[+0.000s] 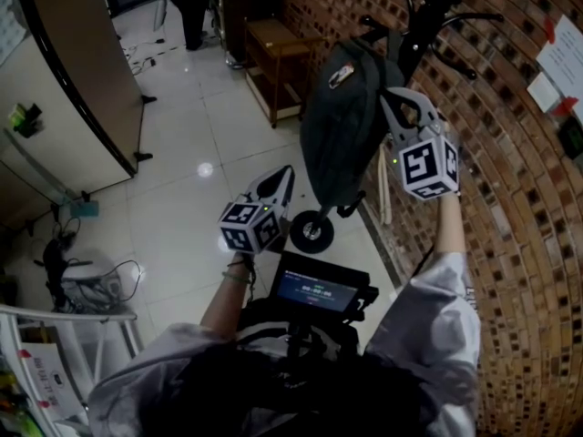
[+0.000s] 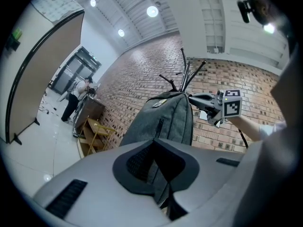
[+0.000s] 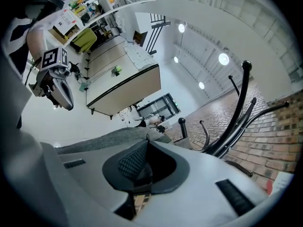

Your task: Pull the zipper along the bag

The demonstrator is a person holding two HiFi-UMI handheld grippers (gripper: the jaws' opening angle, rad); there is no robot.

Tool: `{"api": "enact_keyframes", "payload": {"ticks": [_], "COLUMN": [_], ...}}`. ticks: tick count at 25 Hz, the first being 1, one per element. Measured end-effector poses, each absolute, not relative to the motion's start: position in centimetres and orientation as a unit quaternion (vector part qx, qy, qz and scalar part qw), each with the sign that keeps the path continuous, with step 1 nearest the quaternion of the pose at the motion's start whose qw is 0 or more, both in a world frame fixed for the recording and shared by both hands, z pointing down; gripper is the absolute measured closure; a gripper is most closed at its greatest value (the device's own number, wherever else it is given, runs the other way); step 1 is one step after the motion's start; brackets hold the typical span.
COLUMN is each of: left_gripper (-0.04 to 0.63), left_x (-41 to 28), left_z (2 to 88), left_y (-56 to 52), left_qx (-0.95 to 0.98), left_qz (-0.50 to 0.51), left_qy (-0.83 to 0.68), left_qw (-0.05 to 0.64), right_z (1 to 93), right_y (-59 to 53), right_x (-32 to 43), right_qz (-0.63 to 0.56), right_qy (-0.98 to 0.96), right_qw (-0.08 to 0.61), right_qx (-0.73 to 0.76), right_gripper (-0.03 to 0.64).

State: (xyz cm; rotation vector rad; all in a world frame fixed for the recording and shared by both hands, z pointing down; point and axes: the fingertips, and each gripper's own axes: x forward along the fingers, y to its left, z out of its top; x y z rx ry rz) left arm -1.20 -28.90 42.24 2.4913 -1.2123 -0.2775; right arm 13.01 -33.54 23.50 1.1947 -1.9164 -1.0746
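Grey fabric backpack (image 1: 342, 126) hangs on black metal coat stand (image 1: 428, 16), brick wall (image 1: 510, 244) right; left gripper (image 1: 284, 178) pinches its bottom, right gripper (image 1: 393, 98) its top.

A brick wall (image 1: 510, 244) fills the right side, with white papers (image 1: 565, 66) pinned on it. A wooden side table (image 1: 273, 48) stands against it at the far end. A black wheeled stand (image 1: 428, 12) rises near the wall above the glossy tiled floor (image 1: 182, 217). A curved brown partition (image 1: 77, 62) stands at left, and a person (image 1: 191, 3) stands far off.
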Motion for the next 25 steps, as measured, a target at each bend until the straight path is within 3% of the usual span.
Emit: {"api": "enact_keyframes", "payload": {"ticks": [25], "left_gripper": [0.588], "left_x": [0.5], "left_z": [42.8], "left_y": [-28.5], "left_qx": [0.895], "left_qz": [-0.057], "left_qy": [-0.414], "left_qw": [0.158], "right_z": [25.4], "right_y": [-32.1], "right_x": [13.4], "right_qz": [-0.398], "right_qy": [-0.739], "right_qw": [0.307], "right_qx": [0.449], "right_gripper": [0.607]}}
